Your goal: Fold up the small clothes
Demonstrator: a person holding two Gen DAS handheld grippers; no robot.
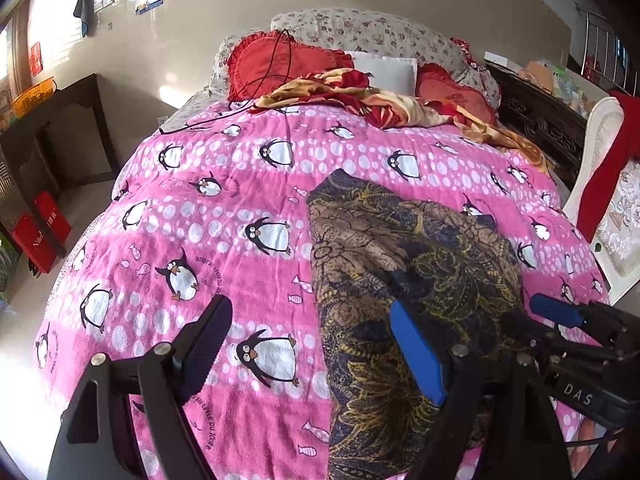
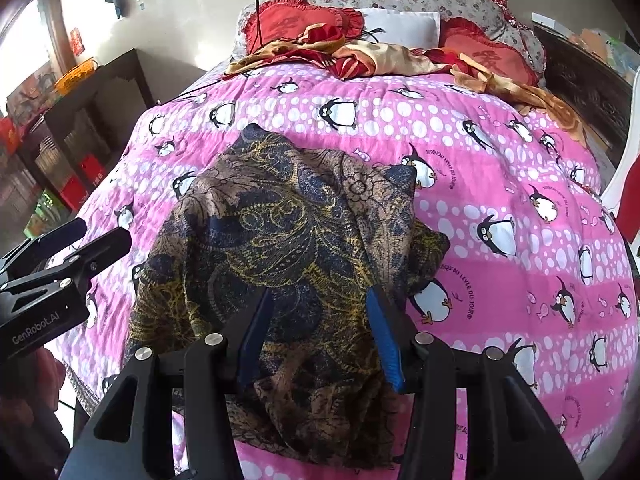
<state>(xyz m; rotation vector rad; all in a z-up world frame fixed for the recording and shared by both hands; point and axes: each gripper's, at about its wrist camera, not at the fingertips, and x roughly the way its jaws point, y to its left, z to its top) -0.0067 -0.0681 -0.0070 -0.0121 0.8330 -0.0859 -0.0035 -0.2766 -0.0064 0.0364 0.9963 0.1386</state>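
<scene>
A dark patterned garment (image 1: 404, 280) in navy, brown and gold lies partly folded on the pink penguin bedspread (image 1: 224, 240). My left gripper (image 1: 308, 312) is open, hovering over the garment's left edge, with its blue-padded right finger above the cloth. My right gripper (image 2: 320, 300) is open above the near middle of the garment (image 2: 288, 240), its fingers spread over the cloth and holding nothing. The right gripper also shows at the right edge of the left wrist view (image 1: 560, 312), and the left gripper at the left edge of the right wrist view (image 2: 80, 240).
Red cushions (image 1: 276, 64), a white pillow (image 1: 384, 70) and a crumpled red-and-gold blanket (image 1: 360, 100) lie at the head of the bed. A dark cabinet (image 1: 52, 140) stands to the left, a white chair (image 1: 600, 184) to the right.
</scene>
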